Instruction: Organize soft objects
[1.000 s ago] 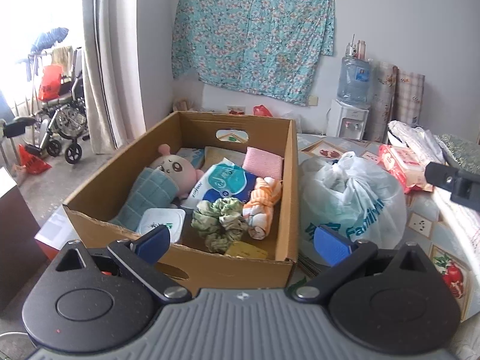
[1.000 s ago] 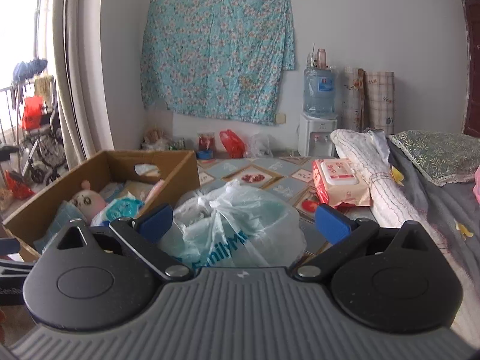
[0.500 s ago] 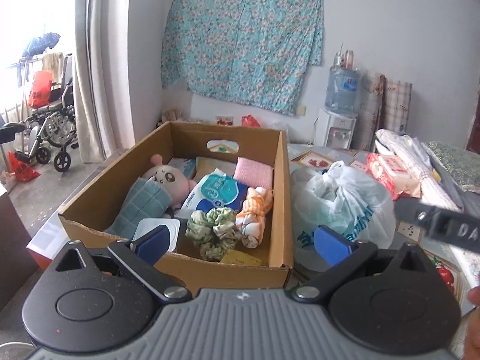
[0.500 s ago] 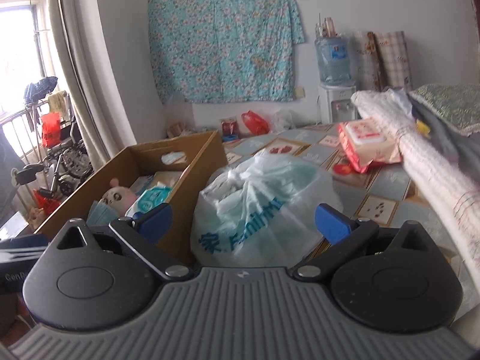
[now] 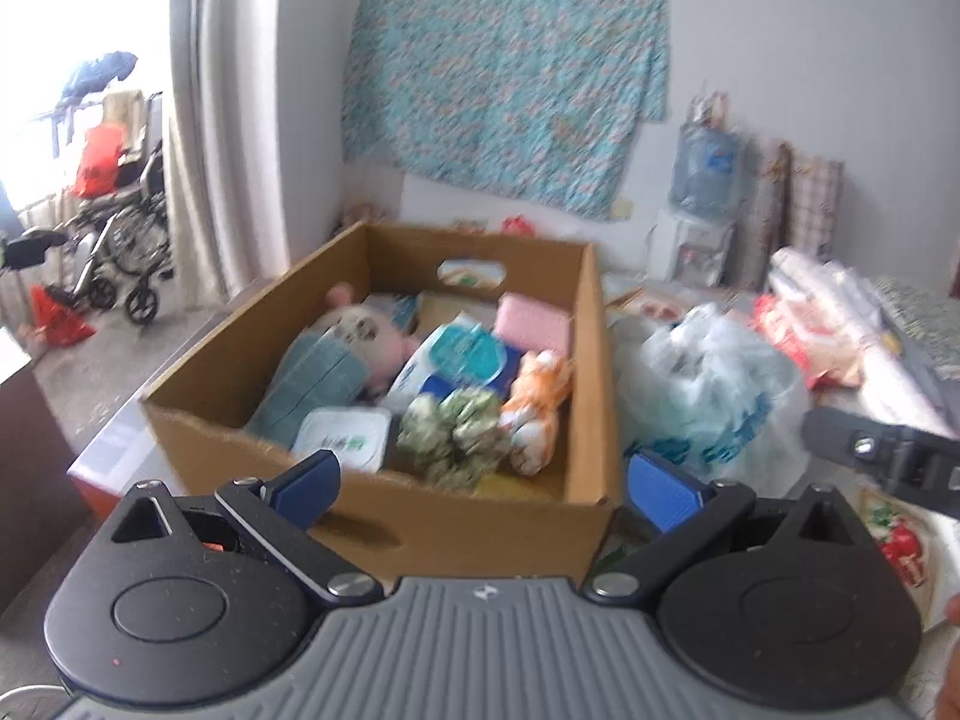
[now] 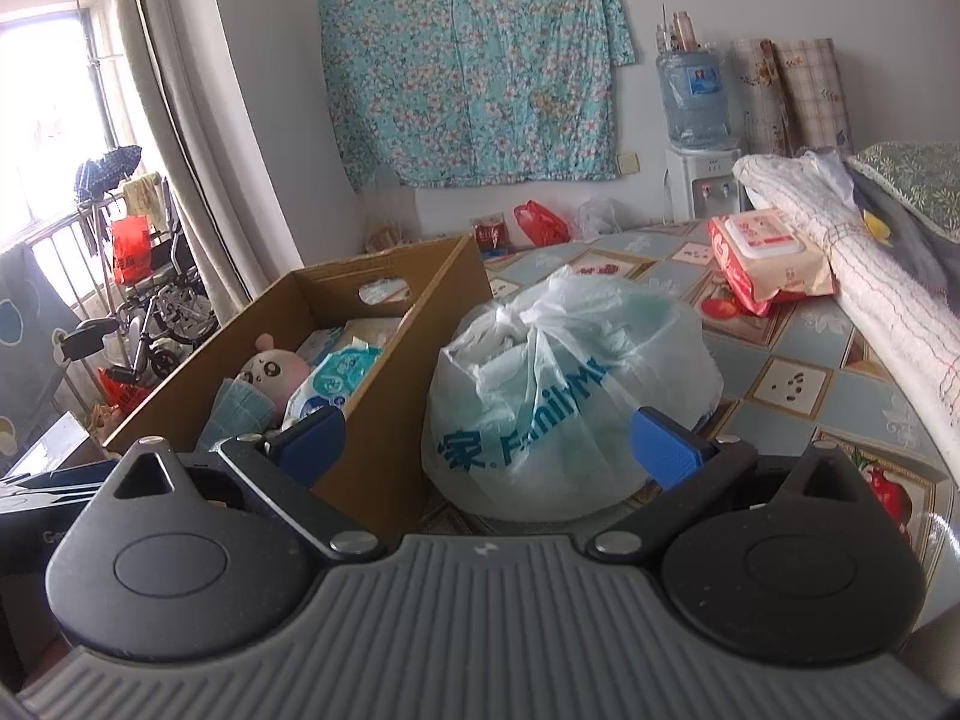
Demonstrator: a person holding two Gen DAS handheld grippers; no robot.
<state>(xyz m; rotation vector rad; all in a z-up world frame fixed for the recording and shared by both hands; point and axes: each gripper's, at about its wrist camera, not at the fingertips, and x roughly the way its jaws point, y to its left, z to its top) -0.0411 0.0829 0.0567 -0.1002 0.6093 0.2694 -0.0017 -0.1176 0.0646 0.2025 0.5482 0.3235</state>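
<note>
A cardboard box (image 5: pixel 468 531) (image 6: pixel 390 432) holds soft things: a pink plush doll (image 5: pixel 366 336) (image 6: pixel 270 369), a teal cloth (image 5: pixel 312 384), a wipes pack (image 5: pixel 462 360), a green scrunchie (image 5: pixel 450 432), an orange-white cloth (image 5: pixel 534 414) and a pink sponge (image 5: pixel 534 324). To the right of the box sits a knotted white plastic bag (image 5: pixel 708 390) (image 6: pixel 570 396). My left gripper (image 5: pixel 486 489) hangs open in front of the box, empty. My right gripper (image 6: pixel 486 447) is open and empty, just before the bag. Part of the right gripper's body (image 5: pixel 882 462) shows in the left wrist view.
A patterned table mat (image 6: pixel 792 384) carries a red wipes pack (image 6: pixel 762 258) and folded blankets (image 6: pixel 870 252) at the right. A water dispenser (image 6: pixel 696 138) stands at the back wall. A wheelchair (image 5: pixel 114 240) is far left by the curtain.
Both grippers have drawn back from the box and bag and risen a little; the left view is blurred from motion. Both stay open and empty.
</note>
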